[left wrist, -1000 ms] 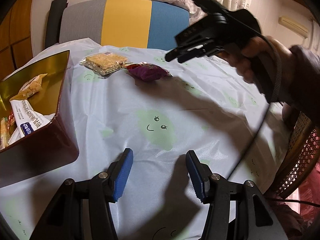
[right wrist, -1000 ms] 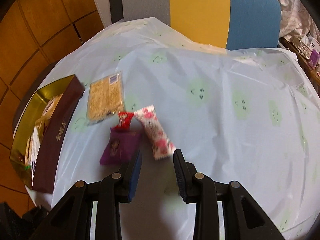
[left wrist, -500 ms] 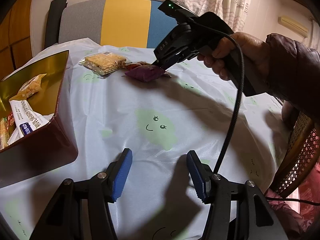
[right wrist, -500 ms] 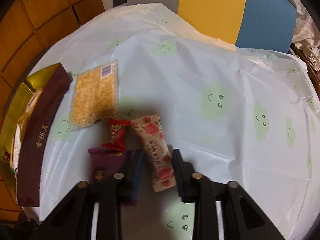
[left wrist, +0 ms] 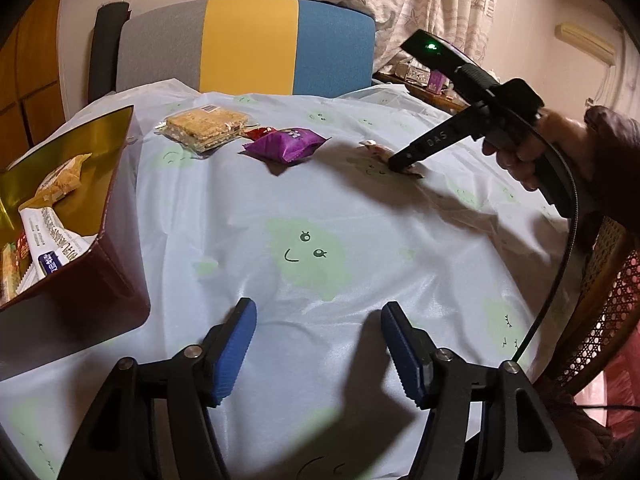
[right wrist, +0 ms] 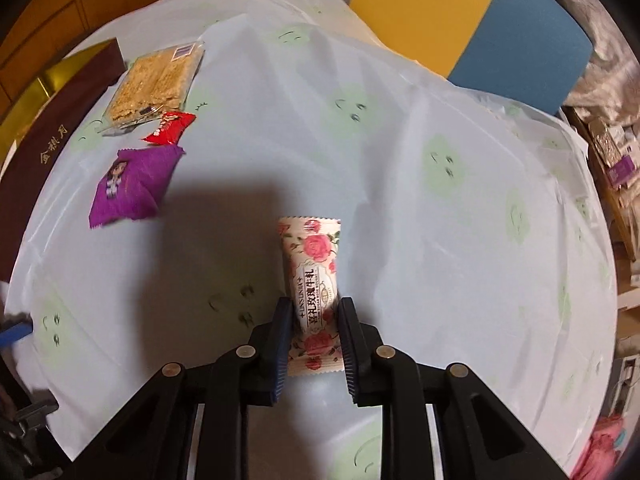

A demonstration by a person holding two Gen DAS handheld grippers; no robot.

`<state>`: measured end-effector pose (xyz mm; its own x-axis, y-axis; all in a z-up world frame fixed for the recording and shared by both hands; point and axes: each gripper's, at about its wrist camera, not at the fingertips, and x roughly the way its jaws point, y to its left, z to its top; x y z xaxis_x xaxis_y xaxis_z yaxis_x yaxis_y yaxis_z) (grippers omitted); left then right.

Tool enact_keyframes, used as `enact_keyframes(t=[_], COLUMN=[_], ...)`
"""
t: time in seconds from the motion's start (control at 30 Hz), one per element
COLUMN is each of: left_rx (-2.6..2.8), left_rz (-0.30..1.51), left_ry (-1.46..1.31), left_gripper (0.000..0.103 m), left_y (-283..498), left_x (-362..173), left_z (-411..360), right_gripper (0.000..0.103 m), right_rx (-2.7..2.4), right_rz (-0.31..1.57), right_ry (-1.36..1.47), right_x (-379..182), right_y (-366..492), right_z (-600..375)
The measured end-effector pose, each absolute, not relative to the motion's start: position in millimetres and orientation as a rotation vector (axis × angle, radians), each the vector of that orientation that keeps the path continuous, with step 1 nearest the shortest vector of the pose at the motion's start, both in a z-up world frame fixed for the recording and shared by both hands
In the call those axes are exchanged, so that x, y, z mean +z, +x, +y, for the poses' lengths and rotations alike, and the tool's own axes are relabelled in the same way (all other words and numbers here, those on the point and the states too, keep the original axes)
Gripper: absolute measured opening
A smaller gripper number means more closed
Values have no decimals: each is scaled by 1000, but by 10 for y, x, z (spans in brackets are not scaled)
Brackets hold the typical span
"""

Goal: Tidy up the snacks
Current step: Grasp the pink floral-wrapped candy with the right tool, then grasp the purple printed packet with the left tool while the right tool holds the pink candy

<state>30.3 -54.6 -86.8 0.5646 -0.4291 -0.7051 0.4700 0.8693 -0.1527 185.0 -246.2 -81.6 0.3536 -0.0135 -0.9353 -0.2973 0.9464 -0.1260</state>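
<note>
Box (left wrist: 100, 208) cut by left edge of left wrist view; packets inside only partly seen, print unreadable. Red candy (left wrist: 256, 133) mostly hidden behind purple packet (left wrist: 286, 144), far side from box. Rose-print bar (left wrist: 374, 148) nearly all covered by right gripper (left wrist: 402, 162). Bar's near end (right wrist: 316, 360) sunk between blue pads (right wrist: 280, 344). Small clutter on shelf (right wrist: 612, 156), far across from box, too blurred to name.

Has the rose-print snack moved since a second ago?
Yes. The rose-print snack, clamped in the right gripper, has been dragged rightward, away from the purple packet and red candy it lay beside.
</note>
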Motion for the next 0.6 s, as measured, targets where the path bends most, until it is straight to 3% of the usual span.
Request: enact_keyframes(t=[0.3,0.6], left_rx=[-478,-497], left_rz=[907,942], left_ry=[53,-9], left_gripper=[65,64], left_y=[400,706], left_x=[-787,-328], left_z=[-614,-852], right_gripper=[23,24], right_rx=[209,196], right_rz=[1183,1194], right_ry=[-200,-207], right_x=[-860,-866], right_y=[1845,1873], right_z=[-2639,-2626])
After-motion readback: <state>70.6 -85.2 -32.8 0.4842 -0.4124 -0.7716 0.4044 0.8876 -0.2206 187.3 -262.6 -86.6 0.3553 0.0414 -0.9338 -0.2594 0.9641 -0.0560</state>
